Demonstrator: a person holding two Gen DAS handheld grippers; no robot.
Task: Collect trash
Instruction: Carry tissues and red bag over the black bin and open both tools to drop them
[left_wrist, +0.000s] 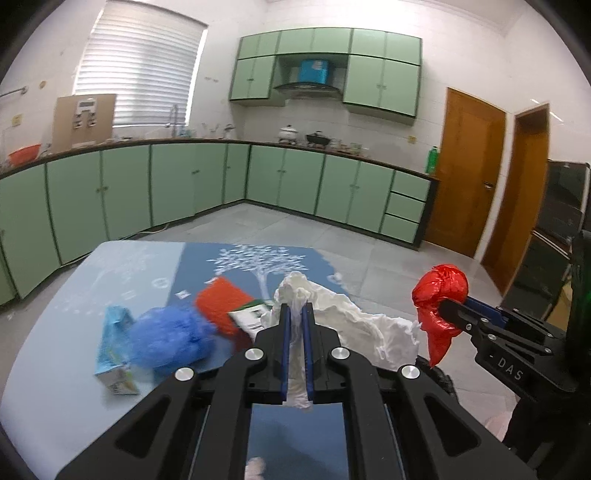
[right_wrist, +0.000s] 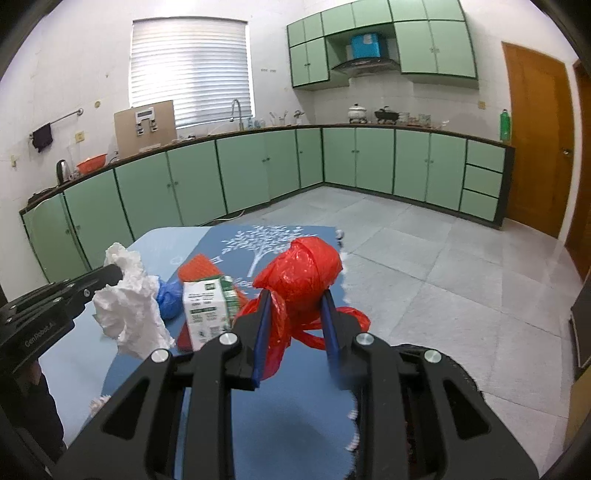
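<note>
Left hand-held gripper (left_wrist: 295, 314) is clamping the white tissue (left_wrist: 354, 317) tight at frame centre, covering part of the table (left_wrist: 55, 369). Right hand-held gripper (right_wrist: 295, 306) is pinching the red bag (right_wrist: 303, 269), jaws narrowly apart. Blue bag (left_wrist: 166, 339) is blurring; carton (right_wrist: 207, 310) is partly hiding it.

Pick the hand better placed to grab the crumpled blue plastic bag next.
Neither is free. Left gripper is shut on crumpled white paper, right gripper on the red plastic bag. Once emptied, left: the crumpled blue plastic bag lies on its side.
</note>
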